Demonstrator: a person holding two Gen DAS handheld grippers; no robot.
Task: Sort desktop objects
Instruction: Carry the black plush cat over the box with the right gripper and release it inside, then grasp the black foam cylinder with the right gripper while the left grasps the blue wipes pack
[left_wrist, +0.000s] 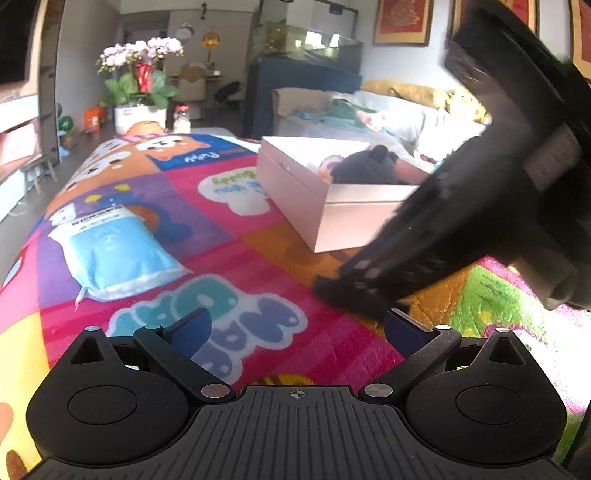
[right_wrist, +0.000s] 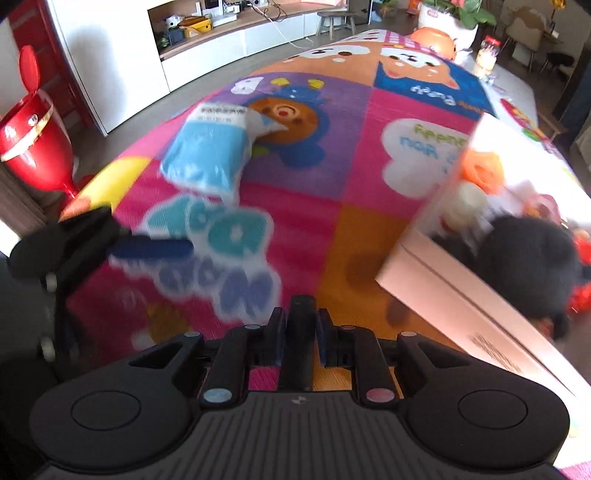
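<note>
Black bar | right gripper pinching it mid-length, looking rigid, light | left gripper hanging wide, empty | white box waiting nearby

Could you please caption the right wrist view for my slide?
Right gripper clamps a slim black object above the colourful cartoon mat, beside the white cardboard box.

Mat under everything I see. Packet lies on mat, left side, well apart from box at right. Plush toy sits in box among other toys. My right gripper clamps slim bar over mat, just before box corner. Potted flowers stand behind mat's far end.
</note>
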